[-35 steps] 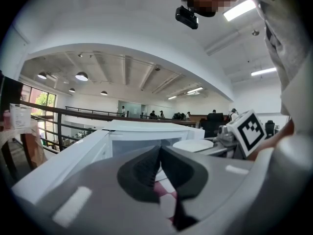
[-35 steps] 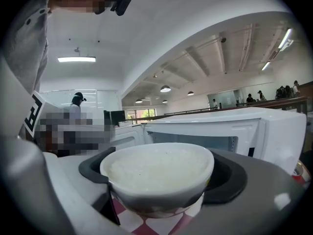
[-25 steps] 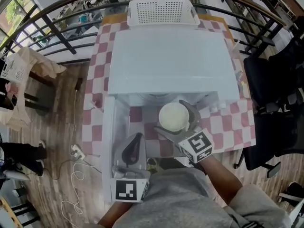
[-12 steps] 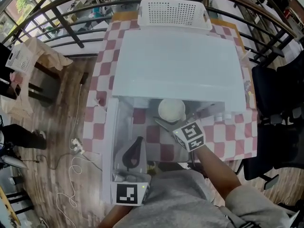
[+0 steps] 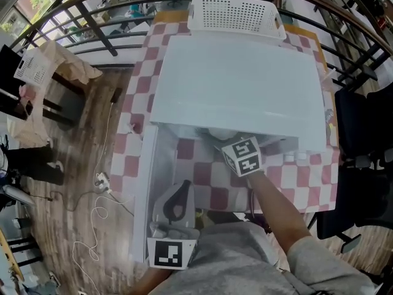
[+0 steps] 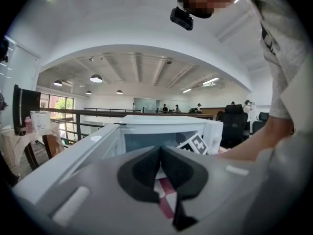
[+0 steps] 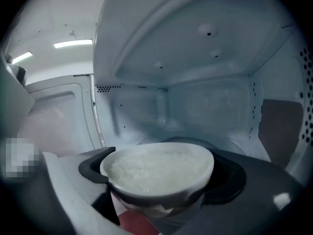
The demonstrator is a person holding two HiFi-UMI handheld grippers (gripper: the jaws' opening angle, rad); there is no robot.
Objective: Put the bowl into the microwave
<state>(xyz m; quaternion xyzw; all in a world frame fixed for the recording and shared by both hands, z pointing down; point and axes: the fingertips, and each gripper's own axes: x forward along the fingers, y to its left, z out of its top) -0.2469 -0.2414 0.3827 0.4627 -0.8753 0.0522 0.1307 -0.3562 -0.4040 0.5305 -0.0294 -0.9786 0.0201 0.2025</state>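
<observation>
Jaws of the right gripper (image 7: 161, 176) stand wide and clasp the bowl (image 7: 159, 168) from both sides below its rim. In the right gripper view the bowl sits level, filled with white rice. The open cavity of the microwave (image 7: 205, 97) lies straight ahead of it. The round turntable (image 7: 164, 141) shows just beyond the bowl's far rim and lower. A strip of red checked cloth (image 7: 128, 225) shows below the bowl, so I judge it to be at the mouth of the cavity and not yet over the turntable's middle.

In the left gripper view, the left gripper (image 6: 160, 173) has its jaws pressed together with nothing between them. It points at the microwave's front from further back. The marker cube of the right gripper shows ahead of it, at the opening.

From the head view, the right gripper reaches under the front edge of the microwave's top, which hides nearly all of the bowl. The left gripper lies near the person's body, beside the door (image 5: 142, 183) swung open to the left. The checked worktop (image 5: 288, 177) carries the oven, and a white basket (image 5: 236, 14) stands behind it.

The coming move looks like a short push forward and then down. The right hand is the nearer one, and it already has the load.
</observation>
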